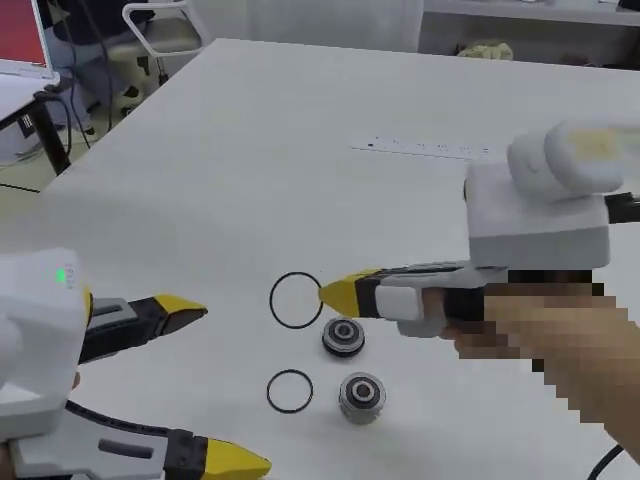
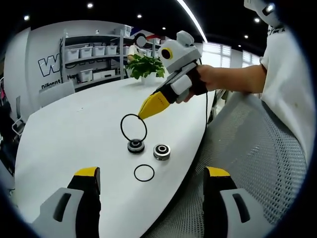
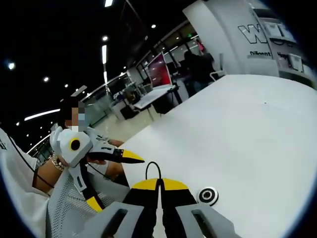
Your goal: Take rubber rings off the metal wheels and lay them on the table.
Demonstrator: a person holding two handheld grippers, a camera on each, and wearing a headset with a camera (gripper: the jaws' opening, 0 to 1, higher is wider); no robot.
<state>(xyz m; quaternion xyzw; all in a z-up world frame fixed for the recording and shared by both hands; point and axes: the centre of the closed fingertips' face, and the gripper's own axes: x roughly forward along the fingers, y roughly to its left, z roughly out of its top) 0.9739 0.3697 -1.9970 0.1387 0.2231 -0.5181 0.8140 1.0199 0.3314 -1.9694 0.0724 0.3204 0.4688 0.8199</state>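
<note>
My right gripper (image 1: 335,295) comes in from the right, shut on a thin black rubber ring (image 1: 296,300) pinched at its yellow tips and held just above the white table (image 1: 300,150). In the right gripper view the ring (image 3: 152,168) rises from the closed tips (image 3: 157,184). Two metal wheels (image 1: 343,337) (image 1: 361,393) stand side by side below the ring. A second ring (image 1: 289,391) lies flat on the table left of the nearer wheel. At the lower left my left gripper (image 1: 225,388) is open and holds nothing, with the loose ring (image 2: 144,172) lying ahead of its tips.
A thin ruler-like strip (image 1: 430,148) lies farther back on the table. Its near edge runs close behind the wheels. A chair (image 1: 160,30) and a desk with a red screen stand off the far left corner. A potted plant (image 2: 143,64) sits at the far end.
</note>
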